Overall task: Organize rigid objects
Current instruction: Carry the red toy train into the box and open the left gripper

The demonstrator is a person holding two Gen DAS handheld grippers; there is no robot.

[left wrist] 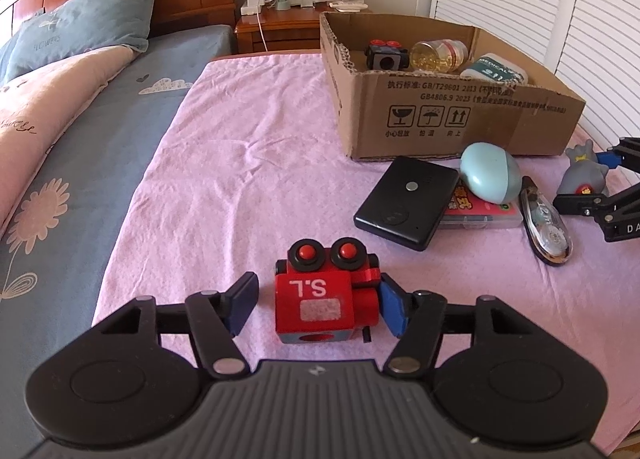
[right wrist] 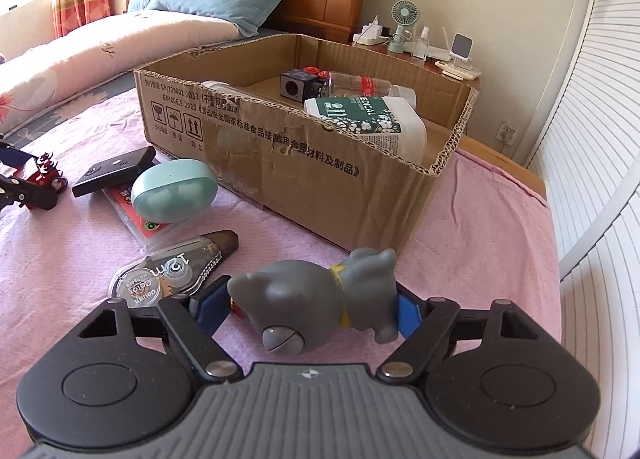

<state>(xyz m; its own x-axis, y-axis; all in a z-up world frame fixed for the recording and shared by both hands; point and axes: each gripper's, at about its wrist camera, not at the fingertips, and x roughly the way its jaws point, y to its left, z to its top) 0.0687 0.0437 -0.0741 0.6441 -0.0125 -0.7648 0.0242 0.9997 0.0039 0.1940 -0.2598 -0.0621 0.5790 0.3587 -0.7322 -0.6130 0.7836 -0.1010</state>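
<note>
Left gripper is spread around the red toy block, one pad touching its side and the other just clear, while the right gripper pinches the grey toy figure between its pads on the pink cloth. Both look mid-pickup. Next, I judge, the left must squeeze shut, then each lifts and carries forward to the cardboard box ahead.

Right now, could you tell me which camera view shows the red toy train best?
The left wrist view: the red toy train sits close and whole between the left gripper fingers. The right wrist view shows it small at the edge.
</note>
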